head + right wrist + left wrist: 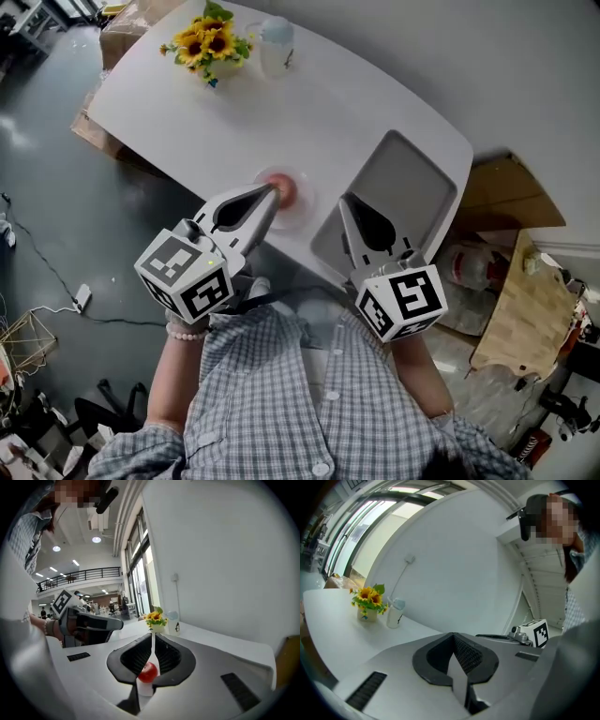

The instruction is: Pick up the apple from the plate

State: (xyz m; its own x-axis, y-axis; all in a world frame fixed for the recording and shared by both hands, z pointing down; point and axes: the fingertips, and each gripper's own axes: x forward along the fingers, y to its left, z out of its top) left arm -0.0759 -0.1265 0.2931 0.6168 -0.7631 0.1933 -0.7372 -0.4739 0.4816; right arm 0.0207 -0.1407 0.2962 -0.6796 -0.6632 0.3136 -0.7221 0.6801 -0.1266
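Observation:
A red apple (pixel 290 191) lies on a pale pink plate (pixel 300 210) near the front edge of the white table (pixel 309 112). My left gripper (pixel 274 190) hangs above it, its tip covering the apple's left side in the head view. Its jaws are shut with nothing between them (pixel 453 635). My right gripper (pixel 344 200) is raised just to the right of the plate, jaws together and empty (pixel 153 633). In the right gripper view the apple (pixel 149 672) shows far below through the slit behind the jaws. Neither gripper touches the apple.
A grey tray (pixel 427 169) rests on the table's right end, beside the right gripper. A vase of sunflowers (pixel 208 43) and a small bottle (pixel 277 45) stand at the far end. Cardboard boxes (pixel 511 192) and clutter sit on the floor to the right.

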